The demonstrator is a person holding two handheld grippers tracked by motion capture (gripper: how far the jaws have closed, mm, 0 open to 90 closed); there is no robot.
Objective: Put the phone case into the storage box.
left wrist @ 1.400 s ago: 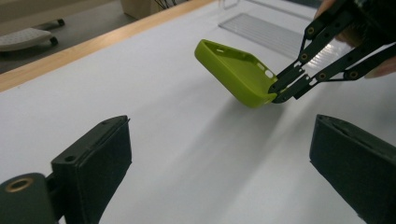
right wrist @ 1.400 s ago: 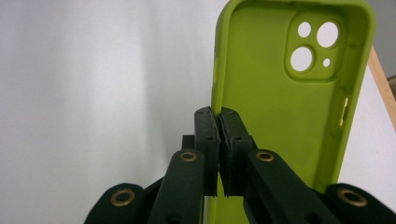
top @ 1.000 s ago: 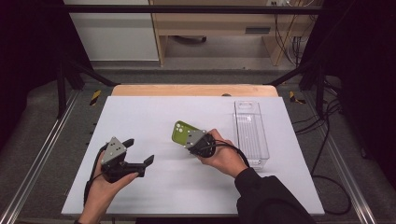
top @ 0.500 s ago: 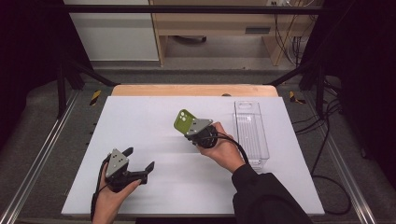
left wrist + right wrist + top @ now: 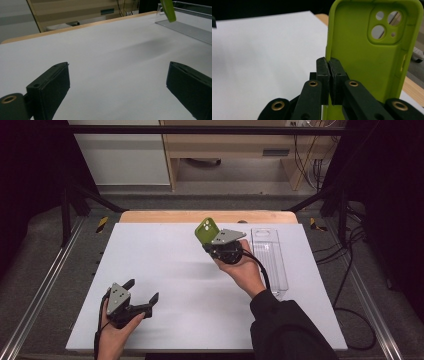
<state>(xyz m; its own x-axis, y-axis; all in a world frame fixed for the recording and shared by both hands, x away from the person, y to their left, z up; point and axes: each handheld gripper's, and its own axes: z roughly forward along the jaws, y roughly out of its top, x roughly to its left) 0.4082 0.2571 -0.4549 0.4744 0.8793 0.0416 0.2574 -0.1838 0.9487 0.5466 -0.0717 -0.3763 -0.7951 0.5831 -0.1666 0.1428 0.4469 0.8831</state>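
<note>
Right gripper [image 5: 210, 243] jaws clamped on green phone case [image 5: 372, 57] edge, case raised above white table [image 5: 165, 270], left gripper [image 5: 145, 296] jaws wide, holding nothing

text: none legible | labels: none | brands: none | numbers: none | signs: none

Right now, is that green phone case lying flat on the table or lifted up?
Lifted up. The right gripper is shut on one side edge of the green phone case, holding it upright above the table.
</note>
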